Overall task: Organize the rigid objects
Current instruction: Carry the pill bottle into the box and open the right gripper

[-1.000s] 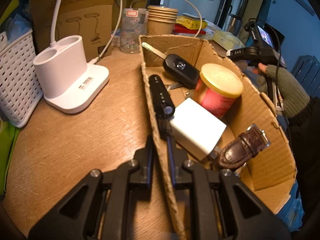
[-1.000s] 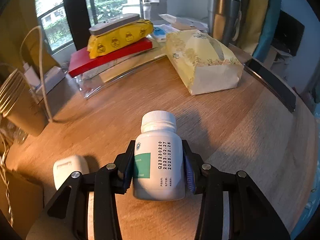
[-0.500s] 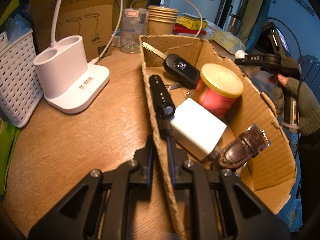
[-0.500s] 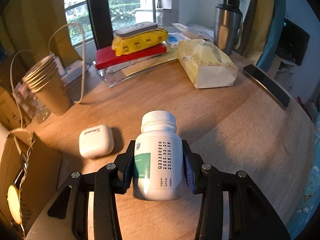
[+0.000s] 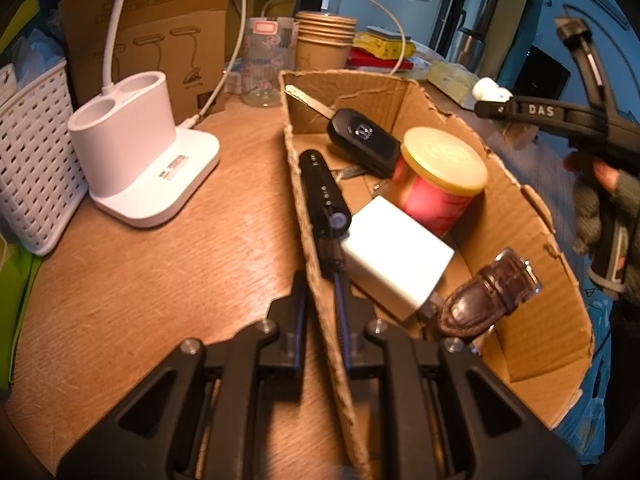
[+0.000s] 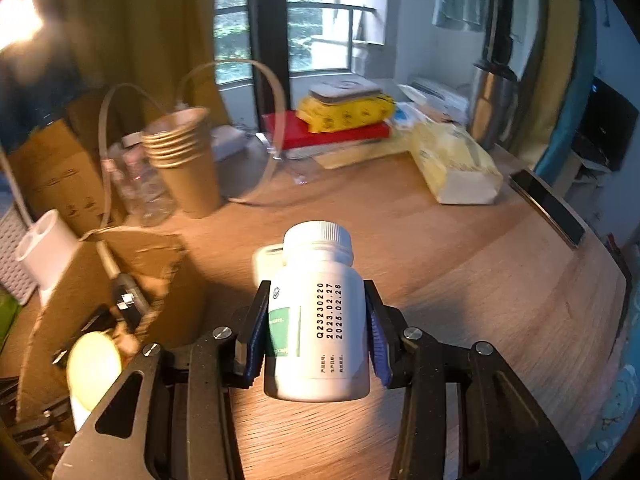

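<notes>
Both wrist views look down, sharing cardboard box [image 5: 500,216].

Round wooden desk [image 5: 168,264]. Directly on it: cardboard box [image 5: 532,320], white lamp base [image 5: 148,168] just left of the box, white lattice basket [image 5: 32,168] at the left edge, paper cup stack [image 6: 184,164] beside a clear printed glass [image 5: 266,64], white earbud case [image 6: 267,260], yellow tissue pack [image 6: 456,168], dark phone [image 6: 548,208] near the right edge, book pile [image 6: 340,132] at the back.
</notes>
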### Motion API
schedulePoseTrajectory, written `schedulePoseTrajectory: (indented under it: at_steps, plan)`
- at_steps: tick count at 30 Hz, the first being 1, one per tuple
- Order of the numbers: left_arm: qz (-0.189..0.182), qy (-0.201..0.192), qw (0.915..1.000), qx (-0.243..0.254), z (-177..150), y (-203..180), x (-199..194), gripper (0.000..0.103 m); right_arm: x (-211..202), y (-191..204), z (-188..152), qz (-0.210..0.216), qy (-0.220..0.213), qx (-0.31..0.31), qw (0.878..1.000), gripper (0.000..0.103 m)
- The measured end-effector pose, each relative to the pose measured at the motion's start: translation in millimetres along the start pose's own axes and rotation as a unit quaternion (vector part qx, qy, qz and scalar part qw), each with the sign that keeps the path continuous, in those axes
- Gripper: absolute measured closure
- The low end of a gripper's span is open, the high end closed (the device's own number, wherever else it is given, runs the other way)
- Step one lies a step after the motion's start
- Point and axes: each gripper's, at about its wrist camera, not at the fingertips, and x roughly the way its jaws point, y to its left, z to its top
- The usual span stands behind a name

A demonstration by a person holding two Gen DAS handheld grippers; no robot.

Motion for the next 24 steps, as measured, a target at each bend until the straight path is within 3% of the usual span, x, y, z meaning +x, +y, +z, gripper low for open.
schedulePoseTrajectory:
  at_steps: [13, 24]
  plan:
    - [0.000, 0.000, 1.0000, 0.000, 0.0, -0.2, 0.1, 0.089, -35.0, 66.4, -0.7, 0.061, -0.023, -0.059, 0.996, 0.058]
    - [0.000, 0.000, 1.0000, 0.000, 0.0, -0.3, 0.0, 0.088, -48.3, 88.8, 7.7, 0.091, -0.040, -0.079, 0.992, 0.058]
